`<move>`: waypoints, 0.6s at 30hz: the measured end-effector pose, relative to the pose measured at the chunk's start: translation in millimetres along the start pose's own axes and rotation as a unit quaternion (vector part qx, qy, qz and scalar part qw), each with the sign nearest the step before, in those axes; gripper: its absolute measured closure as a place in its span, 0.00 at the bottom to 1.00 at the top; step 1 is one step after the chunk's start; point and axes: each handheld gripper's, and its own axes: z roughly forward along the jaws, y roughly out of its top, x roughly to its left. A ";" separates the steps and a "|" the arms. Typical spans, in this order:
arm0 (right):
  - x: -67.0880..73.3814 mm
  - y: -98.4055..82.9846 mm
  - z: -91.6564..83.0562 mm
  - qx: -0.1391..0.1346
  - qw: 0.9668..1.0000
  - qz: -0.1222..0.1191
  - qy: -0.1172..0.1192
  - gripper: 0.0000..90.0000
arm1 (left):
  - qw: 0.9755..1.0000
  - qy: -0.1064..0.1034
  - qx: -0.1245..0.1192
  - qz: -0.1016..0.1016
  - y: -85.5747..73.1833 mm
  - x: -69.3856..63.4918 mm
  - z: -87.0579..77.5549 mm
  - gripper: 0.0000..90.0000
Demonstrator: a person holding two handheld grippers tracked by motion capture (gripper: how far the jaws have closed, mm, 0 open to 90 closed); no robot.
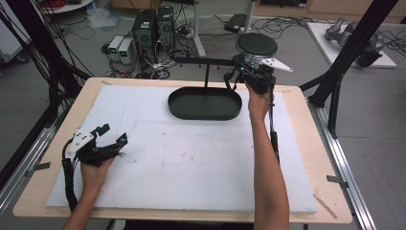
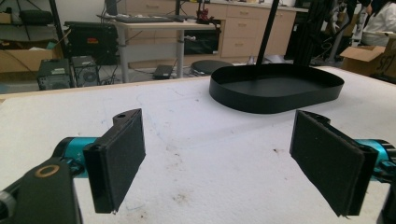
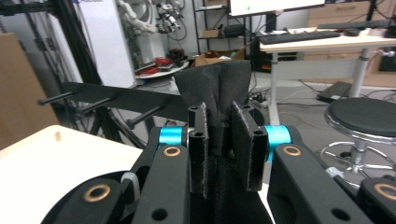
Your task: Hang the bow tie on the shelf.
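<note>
A piece of black cloth (image 3: 215,84) stands up between the jaws of my right gripper (image 3: 219,126), which is shut on it. In the high view that right gripper (image 1: 242,72) is held at the table's far edge, just behind the right end of an oval black tray (image 1: 205,103) and close to a black rack (image 1: 206,61) with pegs. The rack's pegs (image 3: 116,98) lie just beyond the cloth in the right gripper view. My left gripper (image 1: 112,134) rests low at the left of the white mat. Its pads (image 2: 116,158) are wide apart with nothing between them, facing the tray (image 2: 275,100).
A white mat (image 1: 191,158) covers most of the wooden table (image 1: 316,158). A black stool (image 1: 256,45) stands just behind the table at the right. Computer towers (image 1: 153,28) and cables lie on the floor behind. Black frame posts (image 1: 344,62) rise at the right.
</note>
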 end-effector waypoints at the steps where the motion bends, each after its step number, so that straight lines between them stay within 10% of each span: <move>1: -1.0 -0.4 0.6 -0.002 1.000 0.001 -0.001 0.86 | 1.000 0.000 0.000 0.000 0.0 0.0 0.0 0.20; 18: -3.9 -7.4 7.3 0.008 1.000 -0.007 -0.018 0.84 | 1.000 0.000 0.000 -0.001 -0.1 -0.4 0.1 0.20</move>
